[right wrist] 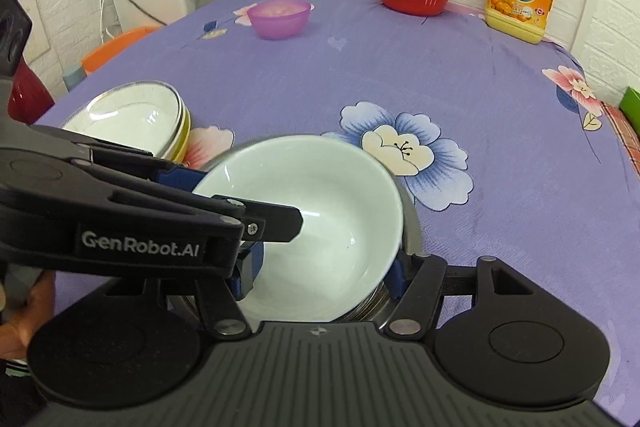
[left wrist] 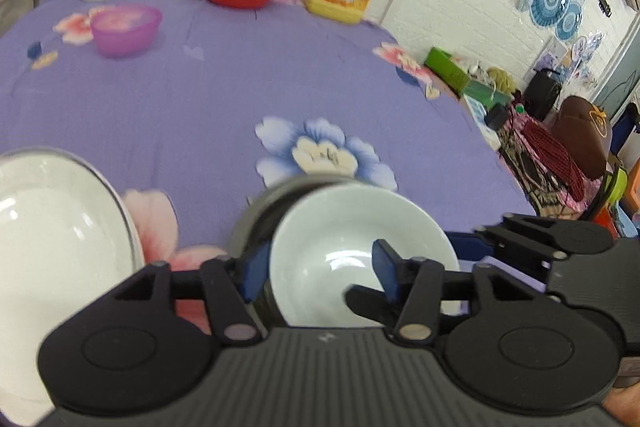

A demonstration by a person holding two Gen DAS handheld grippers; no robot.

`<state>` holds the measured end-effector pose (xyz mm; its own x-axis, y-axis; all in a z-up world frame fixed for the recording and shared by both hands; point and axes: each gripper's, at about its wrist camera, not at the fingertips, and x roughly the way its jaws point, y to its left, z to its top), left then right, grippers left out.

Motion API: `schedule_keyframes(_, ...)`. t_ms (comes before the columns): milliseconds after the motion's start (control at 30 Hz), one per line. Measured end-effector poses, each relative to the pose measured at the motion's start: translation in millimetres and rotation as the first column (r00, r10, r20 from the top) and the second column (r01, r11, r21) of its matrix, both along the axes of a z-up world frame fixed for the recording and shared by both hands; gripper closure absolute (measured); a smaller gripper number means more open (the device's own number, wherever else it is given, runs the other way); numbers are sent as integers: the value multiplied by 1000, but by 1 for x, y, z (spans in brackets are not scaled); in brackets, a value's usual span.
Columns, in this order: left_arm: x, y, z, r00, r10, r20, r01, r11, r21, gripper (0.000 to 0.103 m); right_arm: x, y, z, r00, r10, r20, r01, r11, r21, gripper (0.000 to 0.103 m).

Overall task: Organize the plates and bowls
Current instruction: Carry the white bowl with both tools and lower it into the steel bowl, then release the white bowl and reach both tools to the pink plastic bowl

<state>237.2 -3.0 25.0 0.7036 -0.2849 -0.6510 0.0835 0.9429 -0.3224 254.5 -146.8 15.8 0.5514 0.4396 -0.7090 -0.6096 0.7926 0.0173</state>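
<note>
Bowl: a white bowl is sitting tilted inside a steel bowl at the lower centre of both views, on the purple cloth.
Left gripper: its jaws are standing apart astride the white bowl's near rim, one blue pad outside the wall and the other inside; no pad is seen pressing, so it is judged released.
Right gripper: only its right pad is being shown, beside the rim; the left finger is being hidden by the other gripper, so its state cannot be told.
Stack: plates are being kept at mid left of the right view, near the bowls.
Key relation: the bowls are lying straight ahead of both grippers, between the fingers, so neither is clearly nearer.
Next move: a withdrawal up and back is judged likely.
</note>
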Motion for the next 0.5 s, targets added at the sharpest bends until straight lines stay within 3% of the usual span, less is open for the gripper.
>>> schedule_keyframes(233, 4, 23, 41, 993, 37, 112, -35, 999, -13, 42, -4, -18, 35, 990, -45, 131, 44, 999, 16, 0)
schedule_keyframes(500, 17, 75, 44, 984, 137, 114, -139, 990, 11, 39, 24, -13, 39, 993, -55, 102, 50, 997, 51, 0)
